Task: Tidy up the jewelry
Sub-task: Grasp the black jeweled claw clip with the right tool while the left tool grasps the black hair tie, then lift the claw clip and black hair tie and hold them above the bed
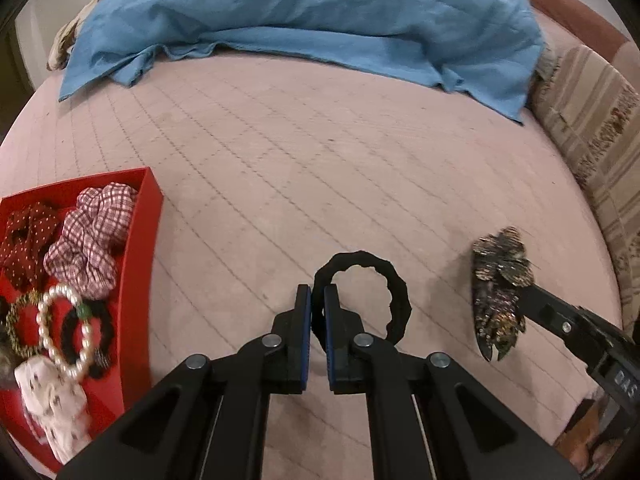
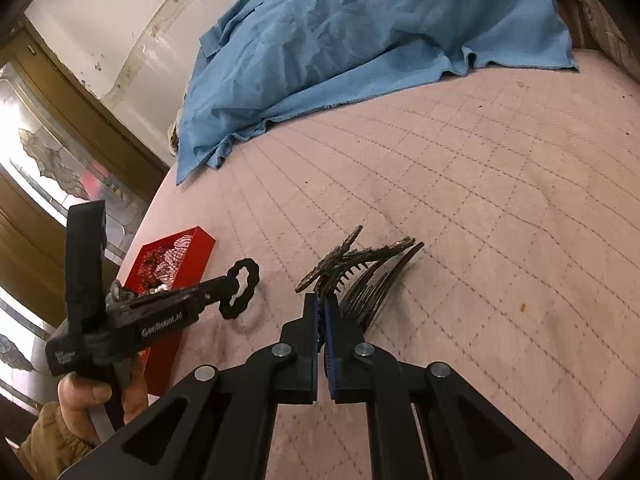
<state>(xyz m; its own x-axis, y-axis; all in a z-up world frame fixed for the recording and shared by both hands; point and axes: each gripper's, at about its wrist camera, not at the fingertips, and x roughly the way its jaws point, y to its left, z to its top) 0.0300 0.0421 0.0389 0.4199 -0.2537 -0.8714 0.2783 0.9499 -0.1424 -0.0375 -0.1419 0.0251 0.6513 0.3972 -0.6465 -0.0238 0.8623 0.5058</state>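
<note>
Both grippers carrying hair pieces above the pink quilt!

The black hair tie [image 1: 362, 294] is hanging upright as a ring, pinched at its rim in the left gripper [image 1: 318, 300]. The right gripper [image 2: 321, 308] is clenching a sequined hair comb [image 2: 352, 268], long axis pointing away to the upper right, teeth curving downward. The red box [image 1: 136, 280] of scrunchies is sitting left on the quilted bedspread [image 1: 320, 160]; a blue cloth [image 1: 300, 12] is lying crumpled at the far edge.
</note>
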